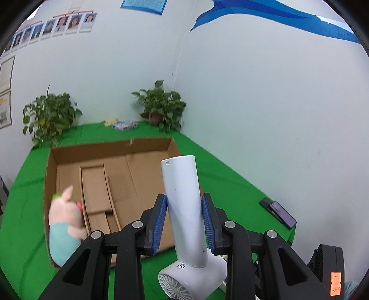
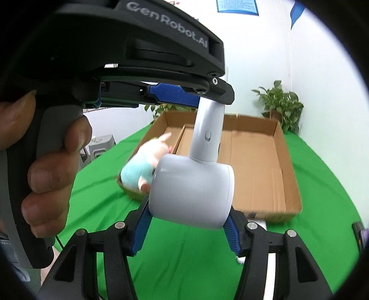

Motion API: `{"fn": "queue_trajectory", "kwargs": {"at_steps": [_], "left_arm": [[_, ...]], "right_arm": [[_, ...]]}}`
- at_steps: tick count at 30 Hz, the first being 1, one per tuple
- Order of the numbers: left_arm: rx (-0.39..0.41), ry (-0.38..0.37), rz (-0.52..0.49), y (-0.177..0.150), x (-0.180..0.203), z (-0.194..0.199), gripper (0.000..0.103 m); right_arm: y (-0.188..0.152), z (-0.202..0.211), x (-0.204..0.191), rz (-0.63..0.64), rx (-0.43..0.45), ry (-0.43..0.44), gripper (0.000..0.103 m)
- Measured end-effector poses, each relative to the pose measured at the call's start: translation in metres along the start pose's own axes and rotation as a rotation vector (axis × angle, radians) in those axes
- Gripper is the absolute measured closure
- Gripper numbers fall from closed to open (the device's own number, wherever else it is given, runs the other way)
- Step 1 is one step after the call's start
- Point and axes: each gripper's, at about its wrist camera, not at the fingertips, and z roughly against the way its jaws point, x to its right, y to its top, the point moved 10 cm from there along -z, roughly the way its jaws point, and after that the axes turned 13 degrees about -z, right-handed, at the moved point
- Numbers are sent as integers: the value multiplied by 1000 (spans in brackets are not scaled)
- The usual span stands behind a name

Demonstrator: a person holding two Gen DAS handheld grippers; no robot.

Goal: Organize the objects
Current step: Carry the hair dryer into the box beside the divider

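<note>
— What's sitting at the back of that green tablecloth (image 1: 207, 166)?

— Two potted plants (image 1: 49, 115) are leaning against the white wall (image 1: 276, 97), one in the corner (image 1: 161, 106). A small patterned packet (image 1: 124, 125) is lying between them.

— And on the right edge?

— A dark phone (image 1: 278, 212) is lying flat there, well apart from the rest.

— Anything hanging up?

— A row of portrait photos (image 1: 53, 27) is hanging high on the left, a blue poster (image 1: 143, 5) is showing at the top, and a blue stripe (image 1: 288, 18) is running across the right wall.
</note>
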Motion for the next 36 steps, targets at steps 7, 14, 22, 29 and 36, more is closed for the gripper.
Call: {"fn": "queue_trajectory", "kwargs": {"at_steps": [7, 14, 22, 29, 36], "left_arm": [[21, 8, -11, 62, -21, -4, 74], [-23, -12, 45, 89, -56, -39, 74], [-163, -56, 151, 48, -98, -127, 74], [-300, -90, 224, -30, -114, -194, 74], [-412, -81, 252, -87, -119, -240, 74]], "right_arm": [[52, -4, -3, -7, 20, 28, 47], [80, -32, 2, -17, -47, 44, 47], [56, -93, 25, -70, -236, 71, 47], [10, -140, 48, -122, -395, 71, 47], [-32, -169, 62, -160, -517, 78, 47]]}}
